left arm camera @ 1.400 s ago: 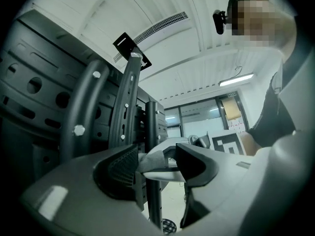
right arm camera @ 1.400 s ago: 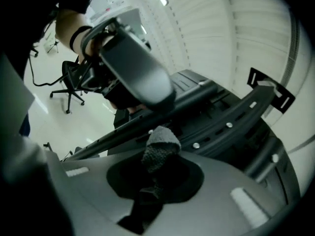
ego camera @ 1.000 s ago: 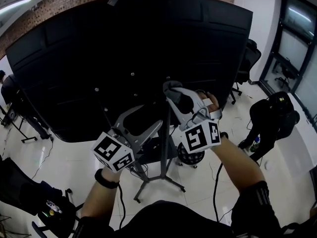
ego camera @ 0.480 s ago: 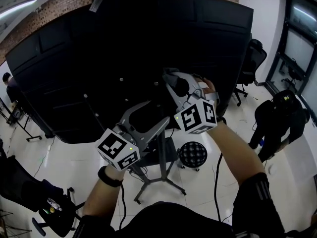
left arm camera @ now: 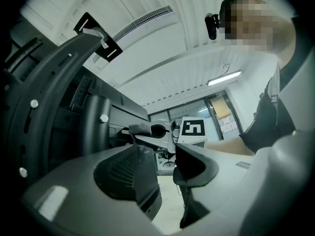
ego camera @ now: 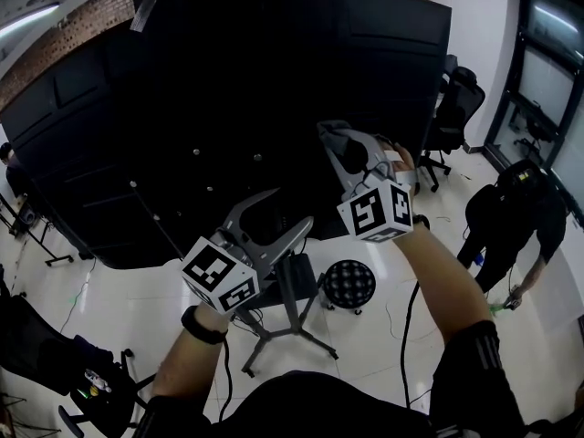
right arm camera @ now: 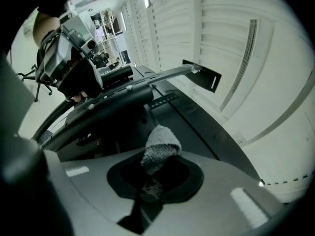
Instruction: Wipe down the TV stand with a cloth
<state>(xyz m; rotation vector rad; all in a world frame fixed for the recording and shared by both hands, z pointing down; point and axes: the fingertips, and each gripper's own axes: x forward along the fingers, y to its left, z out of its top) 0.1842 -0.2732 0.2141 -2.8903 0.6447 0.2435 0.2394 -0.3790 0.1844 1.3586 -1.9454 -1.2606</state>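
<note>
At the far left of the head view, a dark bag lies on the pale floor. The left gripper is held low in front of the broad black back of the TV. Its cube shows black-and-white square markers. In the left gripper view its jaws stand a little apart with only floor showing through the narrow gap, so it holds nothing. A curved dark part with pale bolts fills that view's left side.

Below the screen, the stand drops as a grey pole to splayed legs on the floor. A round black stool sits just to its right.

The right gripper is raised higher, and its cube also bears square markers. In the right gripper view its jaws are closed on a grey knitted cloth. The cloth's bunched end sticks up past the tips. In the head view the cloth is right at the lower right part of the TV's back. Whether it touches the surface cannot be made out.

Farther right stand an office chair and a person in dark clothes.
</note>
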